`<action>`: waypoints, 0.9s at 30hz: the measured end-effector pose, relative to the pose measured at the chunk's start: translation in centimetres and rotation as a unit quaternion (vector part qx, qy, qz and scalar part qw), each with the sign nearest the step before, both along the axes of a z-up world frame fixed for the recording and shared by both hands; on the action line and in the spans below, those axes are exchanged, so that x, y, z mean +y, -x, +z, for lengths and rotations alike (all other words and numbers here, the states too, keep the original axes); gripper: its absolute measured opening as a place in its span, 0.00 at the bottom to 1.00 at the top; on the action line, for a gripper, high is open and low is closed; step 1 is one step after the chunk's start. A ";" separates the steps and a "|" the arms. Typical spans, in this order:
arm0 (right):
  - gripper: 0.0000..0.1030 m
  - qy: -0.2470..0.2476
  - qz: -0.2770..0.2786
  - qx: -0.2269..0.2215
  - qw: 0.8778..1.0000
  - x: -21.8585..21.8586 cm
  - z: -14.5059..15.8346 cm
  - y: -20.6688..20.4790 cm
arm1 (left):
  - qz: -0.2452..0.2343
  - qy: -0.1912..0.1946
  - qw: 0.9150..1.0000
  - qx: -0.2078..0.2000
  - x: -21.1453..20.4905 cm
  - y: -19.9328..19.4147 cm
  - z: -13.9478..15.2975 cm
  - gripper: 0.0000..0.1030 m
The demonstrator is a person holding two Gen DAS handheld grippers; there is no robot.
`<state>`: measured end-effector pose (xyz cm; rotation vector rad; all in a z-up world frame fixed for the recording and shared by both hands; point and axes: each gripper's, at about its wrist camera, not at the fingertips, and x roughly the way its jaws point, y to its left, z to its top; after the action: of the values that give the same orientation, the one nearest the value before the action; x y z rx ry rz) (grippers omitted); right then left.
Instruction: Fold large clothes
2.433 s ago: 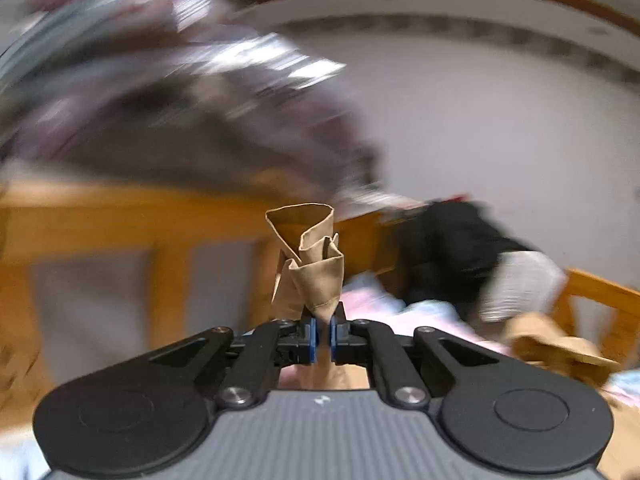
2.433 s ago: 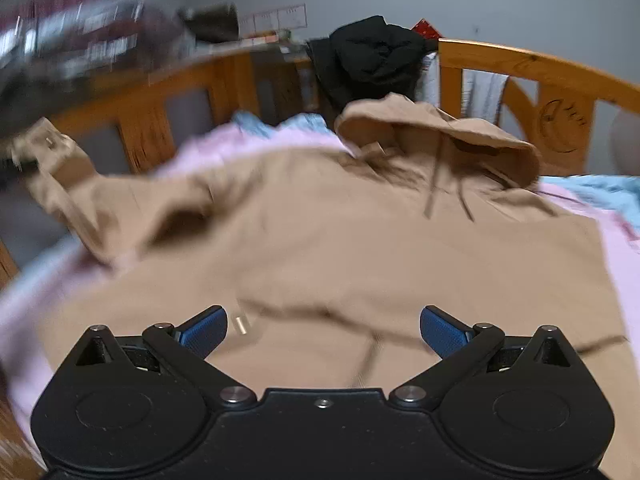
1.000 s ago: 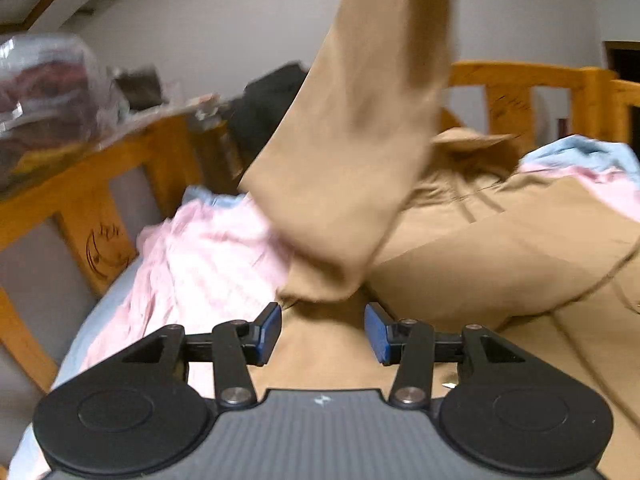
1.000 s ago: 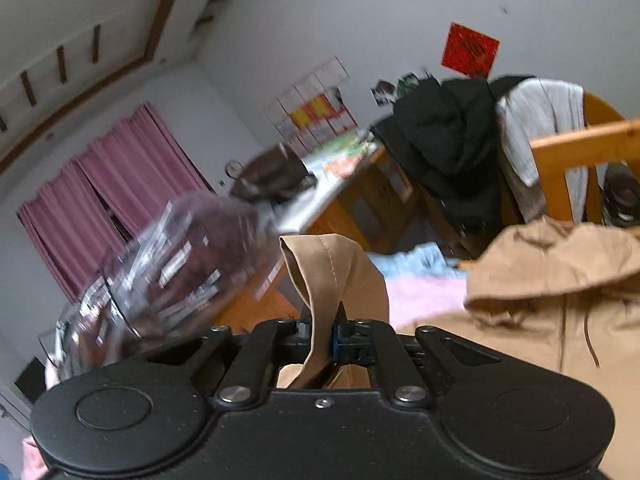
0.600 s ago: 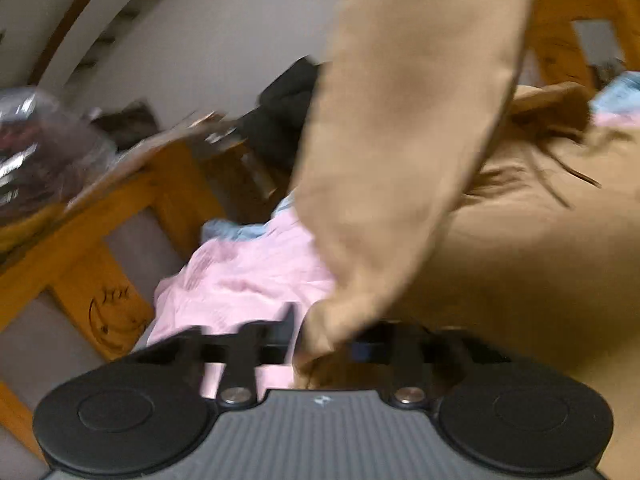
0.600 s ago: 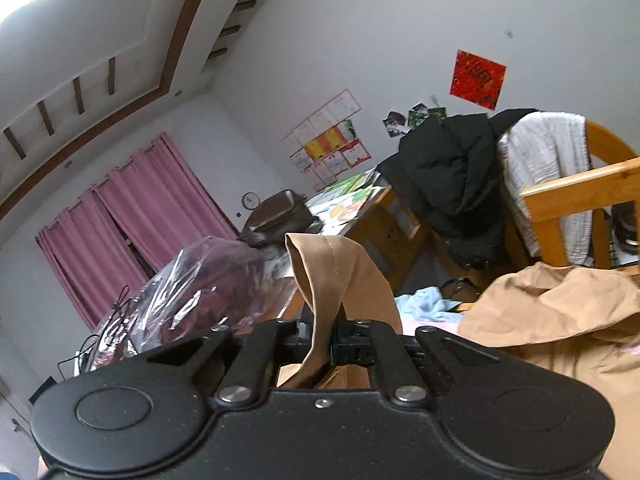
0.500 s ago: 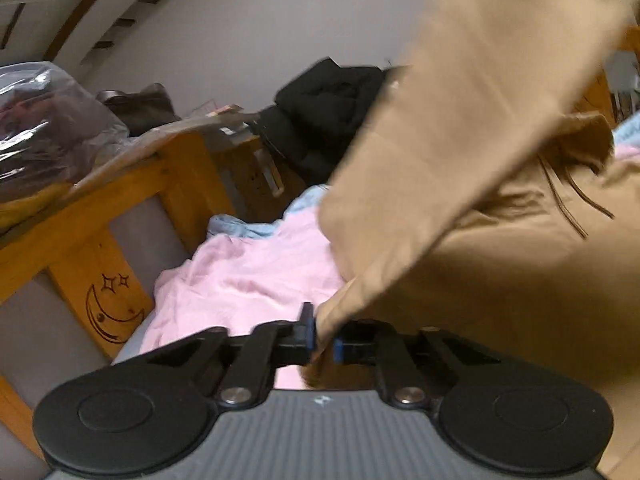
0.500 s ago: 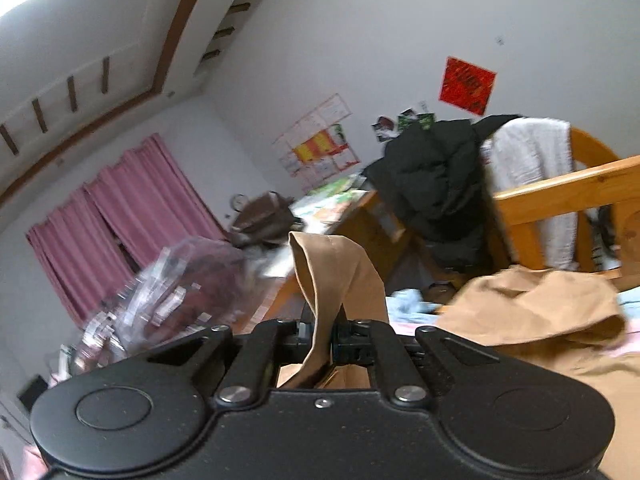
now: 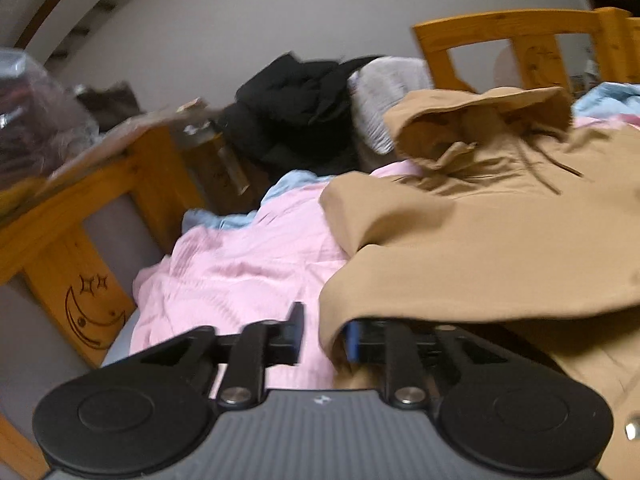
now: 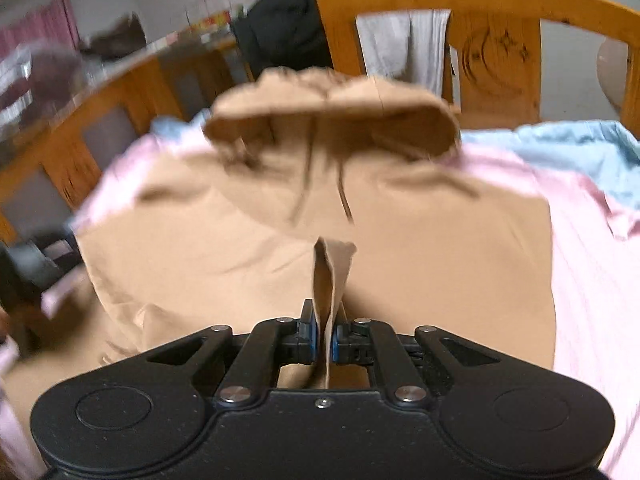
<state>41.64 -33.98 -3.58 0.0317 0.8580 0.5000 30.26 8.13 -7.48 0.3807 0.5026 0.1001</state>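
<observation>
— Hoodie (image 10: 420,240), tan, lies spread across the pink blanket (image 9: 248,264) on the bed, hood (image 10: 332,120) toward twelve o'clock near the wooden headboard (image 10: 496,40). Where do the tools stand?

— Right tool (image 10: 325,334) is clenched on a pinch of tan cloth, likely the sleeve end, standing up between its blue pads. Left tool (image 9: 322,334) is released, jaws apart, with the folded sleeve edge (image 9: 460,280) draped over its three o'clock finger.

— So how should this fold go down well?

— I'd judge: carry the pinched sleeve low across the chest toward the middle, lay it flat, then let go. Slide the left tool out from under the cloth sideways, not upward, or it drags the fold open. Mind the drawstrings (image 10: 320,184); they can bunch underneath.
</observation>
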 end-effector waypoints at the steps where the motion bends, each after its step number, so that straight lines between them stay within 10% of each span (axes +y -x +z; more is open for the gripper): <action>1: 0.06 0.009 0.001 -0.002 1.000 0.2 -0.6 0.2 | -0.009 0.004 1.000 -0.003 0.0 0.6 0.0 0.28; 9: 0.08 0.065 -0.017 -0.063 0.996 -0.1 -1.3 0.1 | -0.014 0.095 0.995 0.002 1.1 4.1 1.4 0.53; 18: 0.57 0.106 -0.017 -0.091 0.990 2.2 2.6 -1.9 | 0.070 0.274 0.959 0.011 5.0 0.6 3.6 0.62; 27: 0.58 -0.010 0.162 -0.054 0.985 22.6 4.2 -12.4 | 0.080 0.356 0.928 0.073 6.8 -2.4 2.0 0.20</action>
<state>54.07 -11.38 0.59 -0.1179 0.7536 0.8074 32.71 14.98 -5.46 -0.3704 0.6788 0.0400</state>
